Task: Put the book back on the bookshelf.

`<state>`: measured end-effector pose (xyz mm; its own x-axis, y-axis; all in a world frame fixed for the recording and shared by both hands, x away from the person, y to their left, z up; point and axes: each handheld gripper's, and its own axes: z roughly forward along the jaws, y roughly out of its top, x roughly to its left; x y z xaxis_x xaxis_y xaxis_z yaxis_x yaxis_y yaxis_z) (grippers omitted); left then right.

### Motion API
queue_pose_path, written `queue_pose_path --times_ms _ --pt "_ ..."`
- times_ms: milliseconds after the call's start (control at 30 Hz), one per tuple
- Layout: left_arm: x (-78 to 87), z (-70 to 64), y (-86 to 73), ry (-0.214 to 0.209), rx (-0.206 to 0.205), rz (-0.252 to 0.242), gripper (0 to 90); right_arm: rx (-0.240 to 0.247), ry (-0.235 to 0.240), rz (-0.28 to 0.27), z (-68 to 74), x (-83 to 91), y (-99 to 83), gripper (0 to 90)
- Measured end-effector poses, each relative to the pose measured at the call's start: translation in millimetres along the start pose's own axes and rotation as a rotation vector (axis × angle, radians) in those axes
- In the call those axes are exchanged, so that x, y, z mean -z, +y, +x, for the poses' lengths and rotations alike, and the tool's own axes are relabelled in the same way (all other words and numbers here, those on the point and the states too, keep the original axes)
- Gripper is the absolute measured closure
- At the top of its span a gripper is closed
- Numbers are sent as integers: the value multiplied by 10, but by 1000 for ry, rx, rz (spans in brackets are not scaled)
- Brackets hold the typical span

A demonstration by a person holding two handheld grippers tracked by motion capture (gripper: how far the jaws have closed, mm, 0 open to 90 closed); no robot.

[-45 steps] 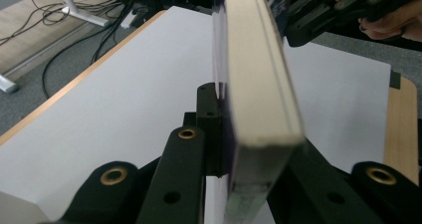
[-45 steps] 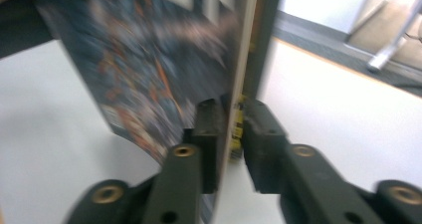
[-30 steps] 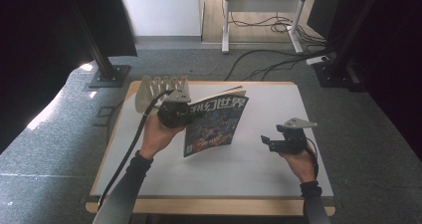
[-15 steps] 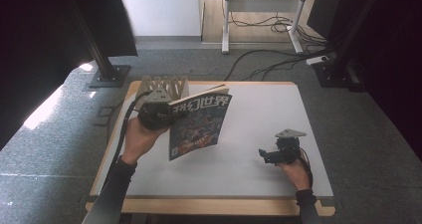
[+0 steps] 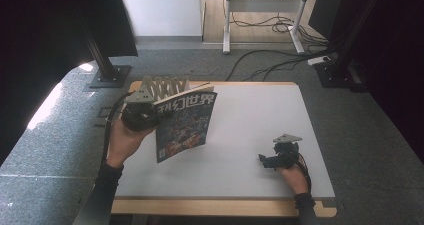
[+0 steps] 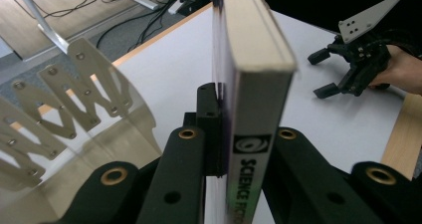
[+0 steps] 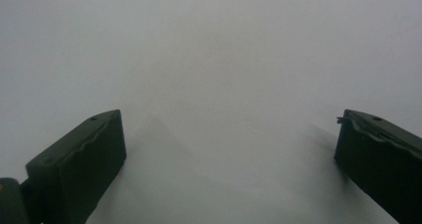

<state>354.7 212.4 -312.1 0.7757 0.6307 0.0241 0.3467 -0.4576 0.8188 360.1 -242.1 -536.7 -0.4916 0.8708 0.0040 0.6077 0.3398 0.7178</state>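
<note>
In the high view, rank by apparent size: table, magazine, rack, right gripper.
1. Table, by far the largest.
2. Magazine, held up nearer the camera, so it may look bigger than it is.
3. Rack, partly hidden behind the magazine.
4. Right gripper, smallest.

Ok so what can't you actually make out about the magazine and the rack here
- Magazine back cover: turned away from the high view.
- Spine lettering: cut off by the bottom edge of the left gripper view.
- Left gripper jaw tips: behind the magazine in the high view.
- Rack base: hidden behind gripper and magazine in the high view.
</note>
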Motion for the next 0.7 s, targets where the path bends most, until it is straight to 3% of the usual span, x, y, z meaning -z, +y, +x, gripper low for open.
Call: queue_pose_path --times_ms 300,700 --pt "173 134 -155 36 47 -4 826 1 -2 -4 3 1 -6 0" --pt "521 417 -327 134 120 -28 826 4 -4 -6 4 -1 -8 0"
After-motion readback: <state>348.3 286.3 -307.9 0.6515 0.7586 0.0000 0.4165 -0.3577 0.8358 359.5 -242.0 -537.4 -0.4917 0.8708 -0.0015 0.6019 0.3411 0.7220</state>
